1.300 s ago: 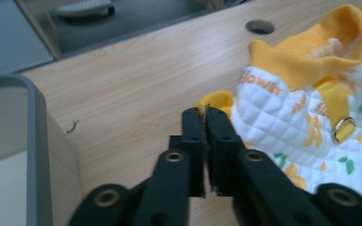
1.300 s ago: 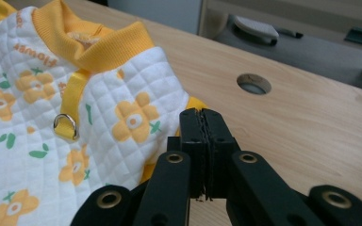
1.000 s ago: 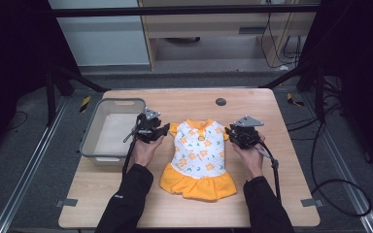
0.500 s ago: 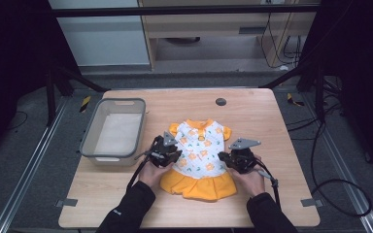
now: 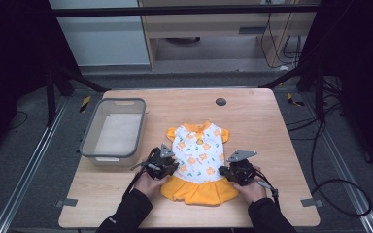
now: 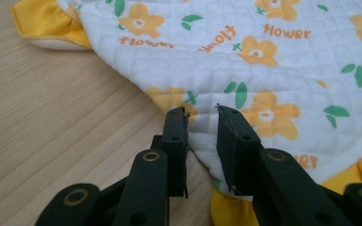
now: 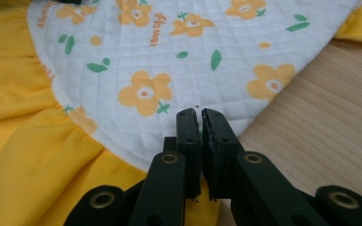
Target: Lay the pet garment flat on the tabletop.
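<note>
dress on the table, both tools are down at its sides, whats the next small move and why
Probably close the left tool fully on the dress. In the left gripper view its jaws have been closing but a gap remains, with the white quilted edge lying between them. The right tool looks shut at the opposite edge; whether it pinches cloth is unclear. With both sides gripped, the dress could likely be lifted or folded evenly.

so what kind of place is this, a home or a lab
Most likely a lab recording station: a bare wooden table framed by black stands, loose cables on the floor, and a doll-sized dress laid out as a prop.

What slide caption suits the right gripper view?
Right gripper shut on the flowered dress at its waist edge.
</note>
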### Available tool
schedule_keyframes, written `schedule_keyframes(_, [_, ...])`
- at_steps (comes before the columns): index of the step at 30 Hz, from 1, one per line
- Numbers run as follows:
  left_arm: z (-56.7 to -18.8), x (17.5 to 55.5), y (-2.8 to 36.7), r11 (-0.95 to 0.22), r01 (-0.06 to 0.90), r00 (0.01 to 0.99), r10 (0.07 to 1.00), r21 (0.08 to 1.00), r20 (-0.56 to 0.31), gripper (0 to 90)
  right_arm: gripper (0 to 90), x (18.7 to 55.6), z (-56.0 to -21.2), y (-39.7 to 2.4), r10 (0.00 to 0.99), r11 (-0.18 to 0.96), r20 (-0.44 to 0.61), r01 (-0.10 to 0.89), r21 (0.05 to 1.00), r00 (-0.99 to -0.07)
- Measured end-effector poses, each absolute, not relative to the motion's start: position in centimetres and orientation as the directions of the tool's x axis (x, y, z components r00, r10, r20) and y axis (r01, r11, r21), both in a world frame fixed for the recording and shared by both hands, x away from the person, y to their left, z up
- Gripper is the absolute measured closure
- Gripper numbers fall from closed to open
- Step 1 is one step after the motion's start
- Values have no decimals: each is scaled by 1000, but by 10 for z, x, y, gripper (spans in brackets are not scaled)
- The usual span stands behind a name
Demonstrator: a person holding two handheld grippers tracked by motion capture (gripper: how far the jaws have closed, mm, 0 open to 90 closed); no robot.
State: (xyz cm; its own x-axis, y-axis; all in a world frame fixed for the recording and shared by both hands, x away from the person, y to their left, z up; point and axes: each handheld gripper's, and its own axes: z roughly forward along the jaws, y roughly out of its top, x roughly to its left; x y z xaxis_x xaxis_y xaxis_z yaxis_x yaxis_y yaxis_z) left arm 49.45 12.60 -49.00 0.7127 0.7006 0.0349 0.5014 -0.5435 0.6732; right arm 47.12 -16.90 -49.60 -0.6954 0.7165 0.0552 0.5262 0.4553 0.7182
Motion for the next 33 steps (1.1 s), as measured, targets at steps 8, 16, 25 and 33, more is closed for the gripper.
schedule_keyframes(8, [-493, 485, 129, -520, 506, 693, 720, 689, 35, 701, 877, 459, -496, -175, 716, 466, 42, 522, 715, -697])
schedule_keyframes(16, [-475, 470, 137, -473, 469, 708, 707, 746, 2, 599, 782, 454, -483, -184, 734, 389, 57, 489, 781, -676])
schedule_keyframes(25, [-471, 436, 168, -440, 453, 701, 713, 775, -4, 475, 571, 443, -474, -220, 812, 283, 50, 466, 838, -581])
schedule_keyframes(33, [-468, 413, 194, -412, 436, 691, 723, 800, -4, 385, 425, 437, -477, -248, 862, 212, 66, 477, 853, -502])
